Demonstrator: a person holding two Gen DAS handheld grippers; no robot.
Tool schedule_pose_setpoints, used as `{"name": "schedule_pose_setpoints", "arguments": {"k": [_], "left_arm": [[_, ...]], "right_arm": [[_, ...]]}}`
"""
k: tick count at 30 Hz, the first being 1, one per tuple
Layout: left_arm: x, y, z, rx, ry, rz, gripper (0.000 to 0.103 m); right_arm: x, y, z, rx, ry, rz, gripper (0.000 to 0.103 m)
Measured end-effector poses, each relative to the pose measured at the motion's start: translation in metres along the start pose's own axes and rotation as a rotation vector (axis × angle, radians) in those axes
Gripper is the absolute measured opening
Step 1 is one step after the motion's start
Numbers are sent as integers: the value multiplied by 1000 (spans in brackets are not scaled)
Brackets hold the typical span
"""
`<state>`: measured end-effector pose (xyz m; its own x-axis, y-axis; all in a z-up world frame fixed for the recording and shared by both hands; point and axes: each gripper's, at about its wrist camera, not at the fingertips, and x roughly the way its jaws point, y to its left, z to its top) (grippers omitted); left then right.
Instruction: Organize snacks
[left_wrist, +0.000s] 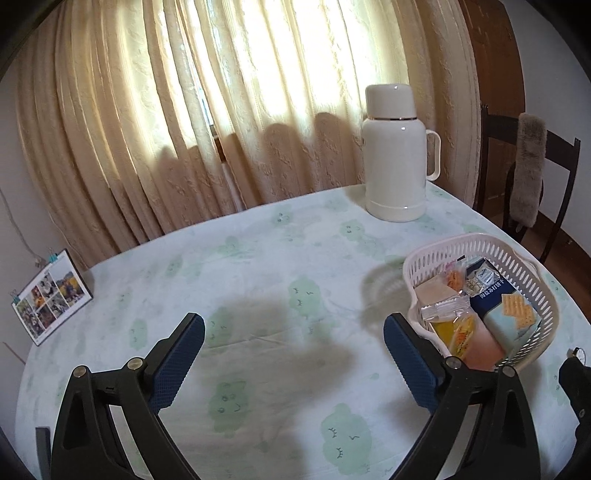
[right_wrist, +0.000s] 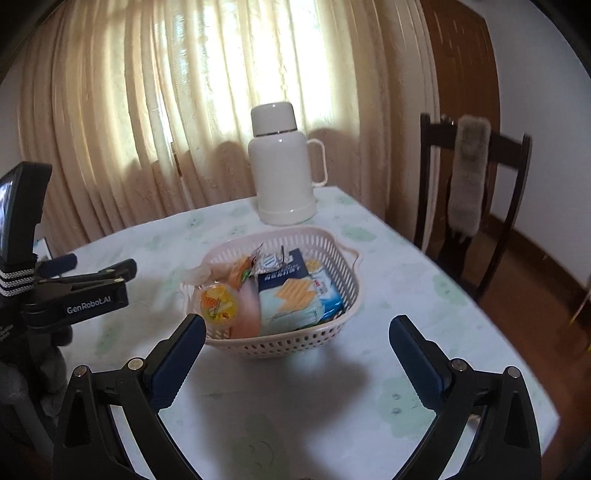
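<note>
A pale slotted plastic basket (right_wrist: 332, 243) stands on the table and holds several snacks: a blue cracker box (right_wrist: 288, 295), a round yellow cup (right_wrist: 218, 302), a pink pack and small wrapped pieces. In the left wrist view the same basket (left_wrist: 461, 245) sits at the right, by the right finger. My left gripper (left_wrist: 293, 332) hovers open over bare tablecloth, nothing between its blue pads. My right gripper (right_wrist: 297, 332) is open too, just in front of the basket, empty. The left gripper (right_wrist: 92, 269) also shows at the left of the right wrist view.
A white thermos jug (left_wrist: 397, 155) stands at the table's far side before cream curtains. A photo calendar (left_wrist: 50, 295) stands at the left table edge. A dark wooden chair (right_wrist: 476, 206) with a grey furry cover stands at the right, past the table edge (right_wrist: 491, 317).
</note>
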<state>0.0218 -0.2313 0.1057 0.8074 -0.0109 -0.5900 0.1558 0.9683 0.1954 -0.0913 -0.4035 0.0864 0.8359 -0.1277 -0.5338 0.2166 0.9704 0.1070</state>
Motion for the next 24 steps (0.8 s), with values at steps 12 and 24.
{"name": "schedule_pose_setpoints", "arguments": {"k": [12, 24], "left_arm": [[-19, -12, -6, 57, -52, -37, 102], [-20, -26, -13, 121, -54, -26, 102]], "right_arm": [[-3, 7, 2, -49, 17, -8, 99], [-3, 11, -1, -72, 18, -7, 99]]}}
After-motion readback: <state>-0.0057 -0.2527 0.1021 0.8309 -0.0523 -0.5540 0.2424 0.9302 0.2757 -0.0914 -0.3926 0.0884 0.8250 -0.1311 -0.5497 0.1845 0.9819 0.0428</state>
